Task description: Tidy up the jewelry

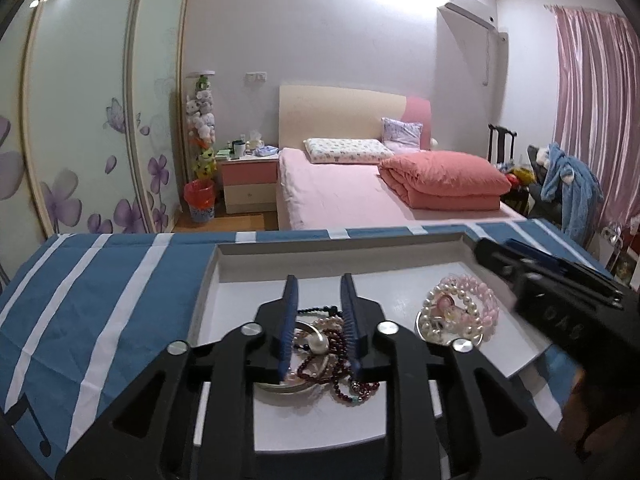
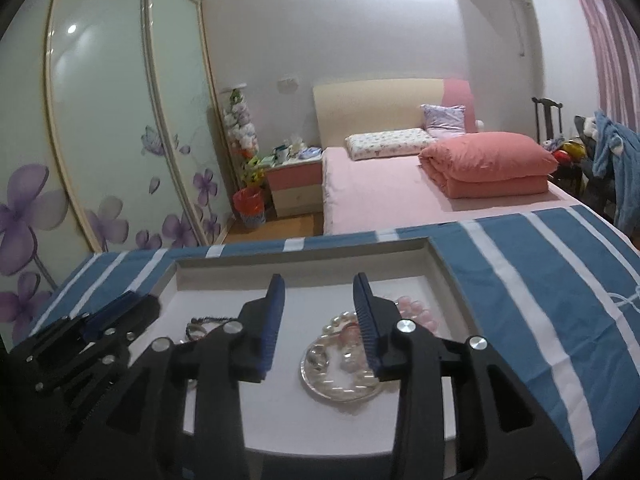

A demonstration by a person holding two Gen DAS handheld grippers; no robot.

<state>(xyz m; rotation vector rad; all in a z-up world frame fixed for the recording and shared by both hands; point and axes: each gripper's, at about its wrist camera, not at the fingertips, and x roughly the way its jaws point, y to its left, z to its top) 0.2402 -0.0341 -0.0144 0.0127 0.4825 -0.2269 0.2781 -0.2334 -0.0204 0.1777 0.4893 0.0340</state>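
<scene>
A shallow white tray (image 1: pixel 340 240) lies on a blue-and-white striped cloth. In its left half a silver dish (image 1: pixel 280 390) holds dark red beads (image 1: pixel 332 376), pale pearls (image 1: pixel 320 345) and a black bead string (image 1: pixel 316 312). My left gripper (image 1: pixel 319 280) hovers over this pile, open, with nothing pinched. To the right, pearl and pink bracelets (image 1: pixel 460 308) lie on a second silver dish (image 2: pixel 320 384). My right gripper (image 2: pixel 319 278) is open above that dish, its pads clear of the pearls (image 2: pixel 352 384) and pink beads (image 2: pixel 412 306). Each gripper's black frame (image 1: pixel 560 304) (image 2: pixel 80 344) shows at the edge of the other's view.
The striped cloth (image 2: pixel 520 280) covers the table around the tray (image 2: pixel 304 250). Beyond the far edge stand a pink bed (image 1: pixel 340 196) with a folded quilt, a nightstand (image 1: pixel 250 184), a flowered wardrobe (image 1: pixel 100 120) and a chair with blue clothing (image 1: pixel 568 184).
</scene>
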